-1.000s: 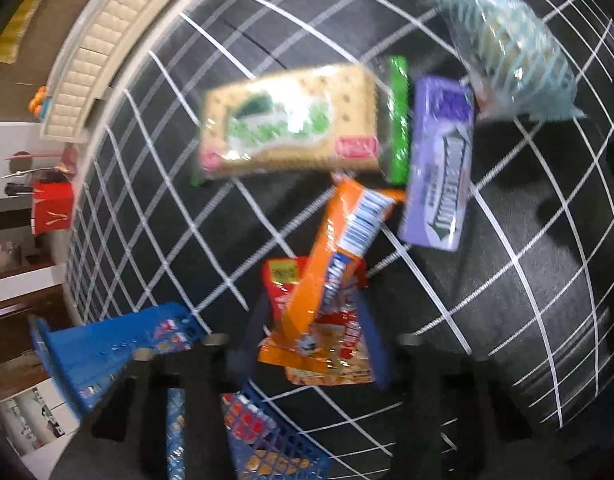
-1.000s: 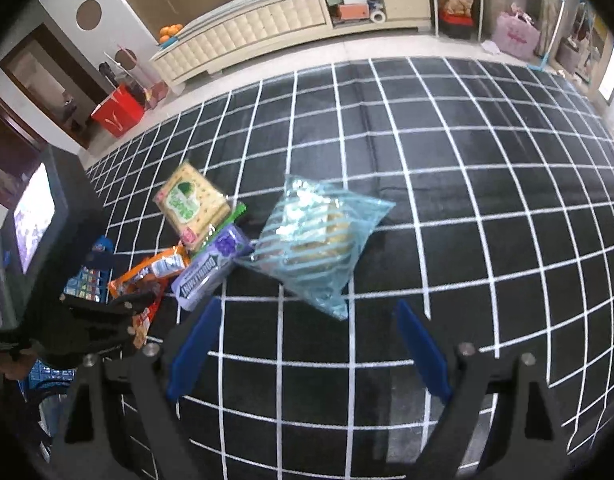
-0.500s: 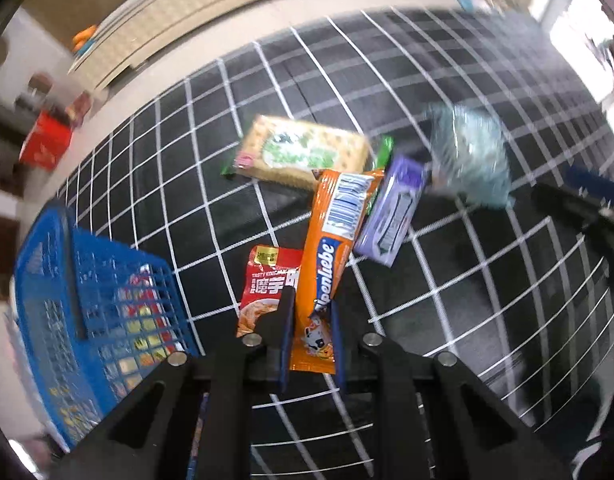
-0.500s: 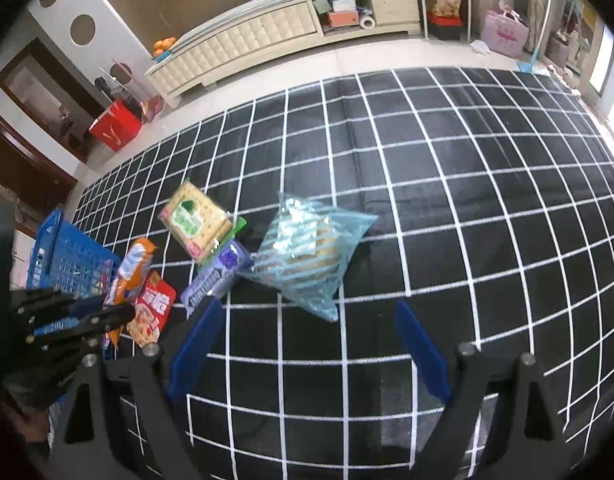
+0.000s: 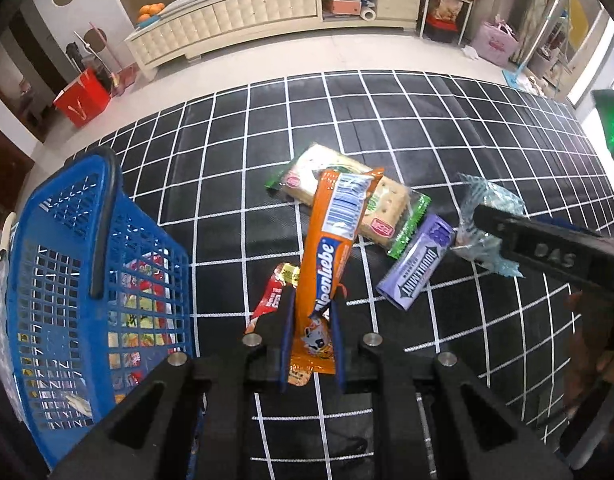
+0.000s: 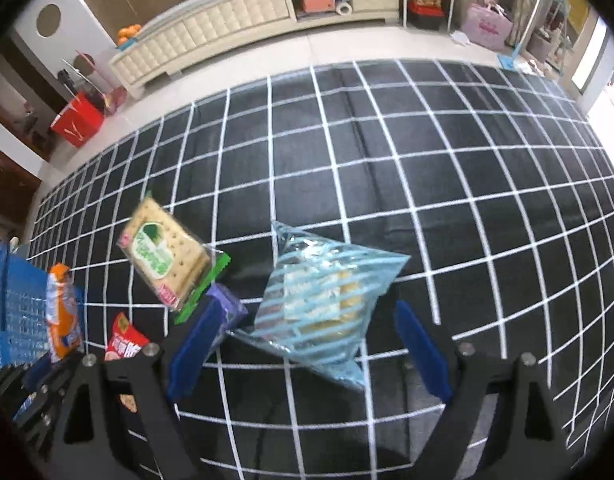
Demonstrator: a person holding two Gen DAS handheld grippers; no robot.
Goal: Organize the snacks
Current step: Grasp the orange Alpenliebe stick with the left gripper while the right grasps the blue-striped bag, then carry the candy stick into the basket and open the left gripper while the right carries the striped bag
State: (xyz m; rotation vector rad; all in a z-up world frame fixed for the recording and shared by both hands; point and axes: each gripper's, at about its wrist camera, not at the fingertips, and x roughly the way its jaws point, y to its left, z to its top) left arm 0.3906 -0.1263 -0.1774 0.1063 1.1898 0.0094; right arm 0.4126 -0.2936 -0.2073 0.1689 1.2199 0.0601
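Close to the left claw (image 5: pixel 309 354), a long orange snack pack (image 5: pixel 329 256) is pinched tight by its bottom end and sticks up off the black mat (image 5: pixel 387 120) with white lines. Only the end is held, so the pack could flop over or slip out on the way to the blue basket (image 5: pixel 59 264), which sits just to the left and already has snacks in it. If the pack swings, it could bump the basket's rim and fall outside. Under the orange pack lies a small red packet (image 5: pixel 273 294), partly hidden. Over at the right claw (image 6: pixel 307 344), the two blue pads stand wide apart and hold nothing. They sit on both sides of the see-through blue striped bag (image 6: pixel 323 300) lying on the mat. One pad is very near the purple gum pack (image 6: pixel 227 312), so closing now might grab or push the gum too, I think. The bag looks soft and puffy, so a hard squeeze could crush what is inside. A bit farther back lies the cracker pack (image 6: pixel 163 256) with its green edge. Far behind the mat is a long cream cabinet (image 6: pixel 227 32).
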